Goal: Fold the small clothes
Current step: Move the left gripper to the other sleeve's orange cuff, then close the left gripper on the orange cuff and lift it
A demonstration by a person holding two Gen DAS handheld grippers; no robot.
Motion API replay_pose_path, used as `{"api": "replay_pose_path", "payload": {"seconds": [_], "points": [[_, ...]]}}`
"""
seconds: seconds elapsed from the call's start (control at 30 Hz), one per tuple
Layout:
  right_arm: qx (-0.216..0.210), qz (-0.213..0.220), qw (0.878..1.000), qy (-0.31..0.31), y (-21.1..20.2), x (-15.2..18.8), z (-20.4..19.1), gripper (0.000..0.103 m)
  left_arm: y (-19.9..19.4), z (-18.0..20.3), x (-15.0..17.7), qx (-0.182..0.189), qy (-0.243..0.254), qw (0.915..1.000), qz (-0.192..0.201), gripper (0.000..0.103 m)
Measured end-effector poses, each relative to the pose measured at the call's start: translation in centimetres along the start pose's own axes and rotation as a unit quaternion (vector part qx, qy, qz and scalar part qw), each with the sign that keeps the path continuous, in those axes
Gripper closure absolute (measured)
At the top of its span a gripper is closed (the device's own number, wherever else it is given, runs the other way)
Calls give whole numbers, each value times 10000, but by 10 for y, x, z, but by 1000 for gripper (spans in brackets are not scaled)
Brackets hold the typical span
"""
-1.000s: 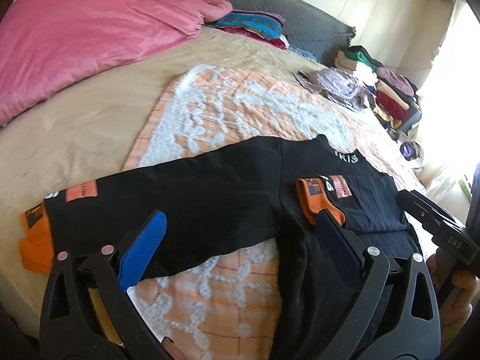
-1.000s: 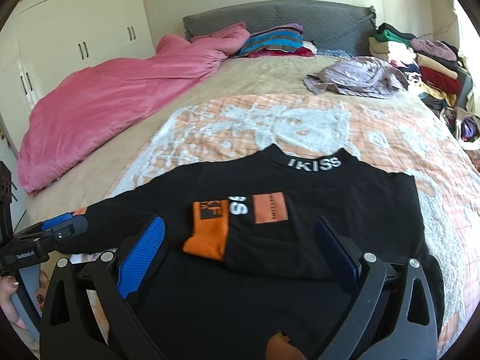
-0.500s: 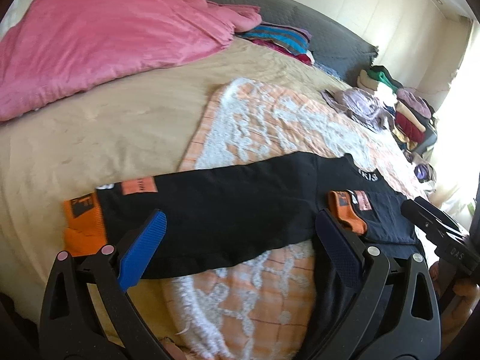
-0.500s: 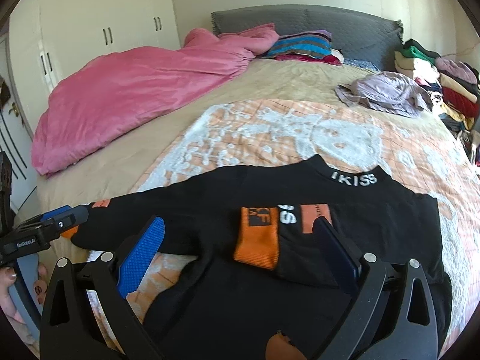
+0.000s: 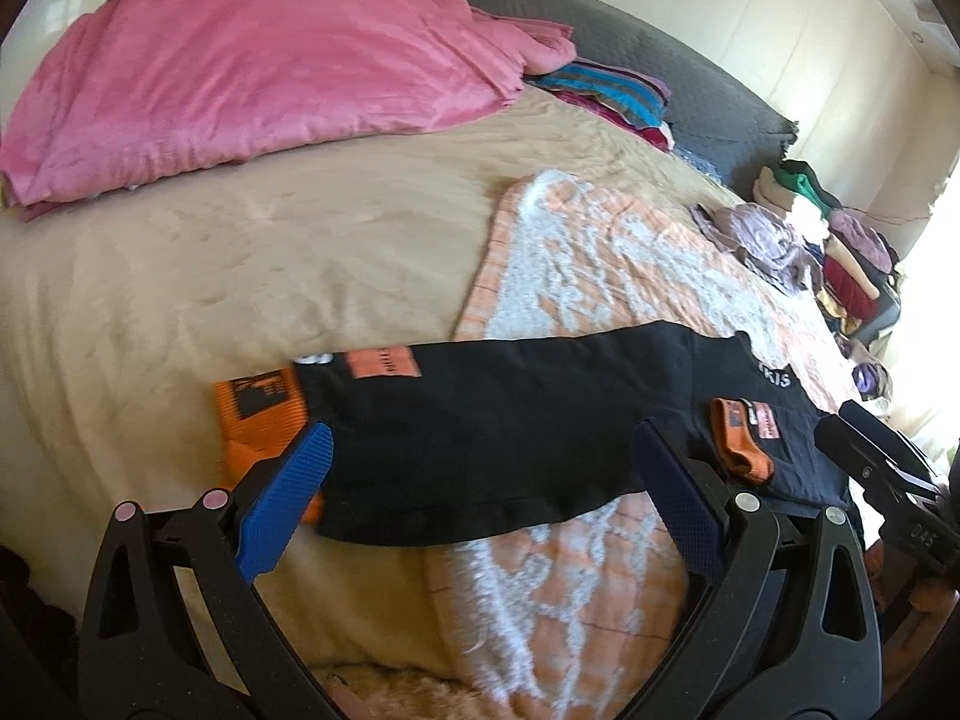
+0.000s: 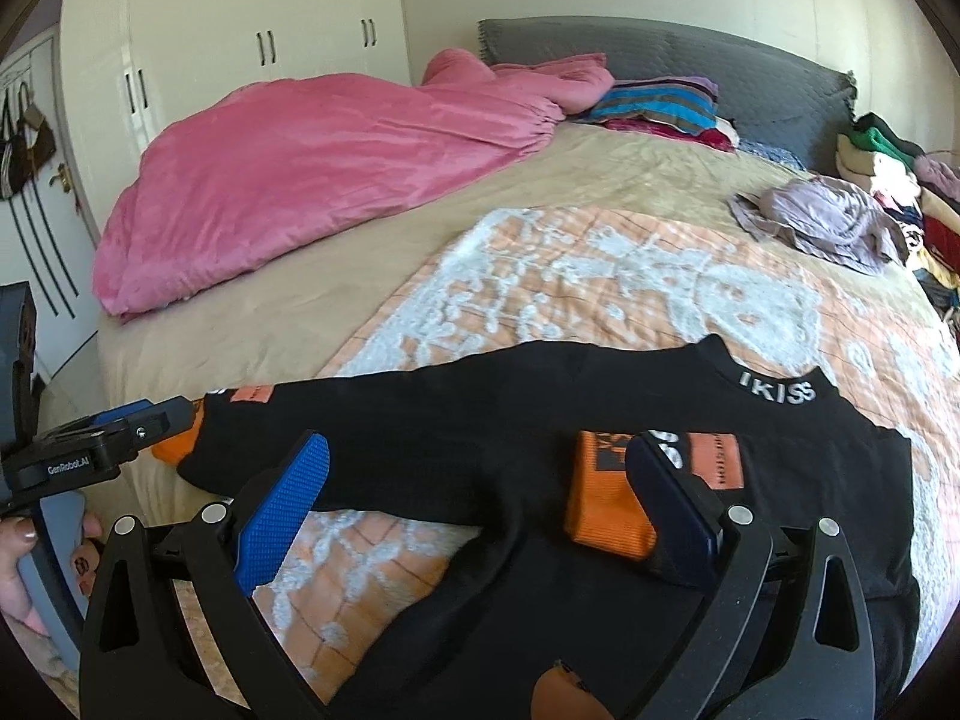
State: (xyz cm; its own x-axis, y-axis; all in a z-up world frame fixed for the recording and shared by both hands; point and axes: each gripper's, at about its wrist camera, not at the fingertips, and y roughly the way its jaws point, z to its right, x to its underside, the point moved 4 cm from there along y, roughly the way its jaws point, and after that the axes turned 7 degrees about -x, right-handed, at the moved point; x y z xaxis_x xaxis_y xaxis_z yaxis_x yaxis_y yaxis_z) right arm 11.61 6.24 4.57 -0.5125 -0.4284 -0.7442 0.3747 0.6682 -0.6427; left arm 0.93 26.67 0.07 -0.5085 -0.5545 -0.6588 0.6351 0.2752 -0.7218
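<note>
1. Both sets of fingers, on our left gripper (image 5: 483, 495) and right gripper (image 6: 477, 501), gape wide, holding nothing.
2. Beneath them we see the black top (image 6: 540, 420), one sleeve (image 5: 480, 408) outstretched, the other folded across its chest.
3. It lies on the orange blanket (image 6: 600, 276) covering the bed (image 5: 240, 252).

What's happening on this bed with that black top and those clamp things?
A person is folding a small black top laid on a patterned blanket on the bed, holding a pair of tongs in each hand. One sleeve is already folded across the chest, its orange cuff lying on the front. The other sleeve is stretched out sideways. The left tongs hover open over that sleeve, and the right tongs hover open over the body, neither gripping anything.
</note>
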Motion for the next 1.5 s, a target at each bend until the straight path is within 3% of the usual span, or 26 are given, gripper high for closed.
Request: {"api": "replay_pose_path", "payload": {"seconds": [0.57, 0.7, 0.93, 1.0, 1.07, 1.13, 1.3, 1.43, 1.5], "points": [[-496, -154, 9978, -414, 29, -10, -61, 5, -3, -79, 13, -568, -591, 9965, -170, 10], [-563, -260, 9967, -518, 37, -8, -72, 5, 0, -89, 15, -533, -716, 9957, -232, 10], [-599, -499, 9946, -682, 55, 3, -91, 5, 16, -98, 23, -107, -939, 9941, -537, 10], [-627, -537, 9944, -667, 58, 6, -92, 5, 22, -99, 26, 23, -1007, 9930, -620, 19], [-642, -555, 9944, -629, 59, 9, -92, 5, 30, -99, 29, 136, -1074, 9914, -736, 38], [-655, -563, 9946, -576, 60, 12, -91, 5, 35, -98, 31, 240, -1124, 9898, -838, 52], [-617, -561, 9957, -400, 58, 17, -82, 5, 46, -98, 34, 411, -1304, 9861, -945, 63], [-577, -542, 9967, -195, 56, 20, -69, 5, 48, -97, 30, 493, -1331, 9857, -910, 84], [-544, -531, 9971, -90, 54, 22, -62, 5, 49, -96, 28, 521, -1345, 9854, -909, 85]]}}
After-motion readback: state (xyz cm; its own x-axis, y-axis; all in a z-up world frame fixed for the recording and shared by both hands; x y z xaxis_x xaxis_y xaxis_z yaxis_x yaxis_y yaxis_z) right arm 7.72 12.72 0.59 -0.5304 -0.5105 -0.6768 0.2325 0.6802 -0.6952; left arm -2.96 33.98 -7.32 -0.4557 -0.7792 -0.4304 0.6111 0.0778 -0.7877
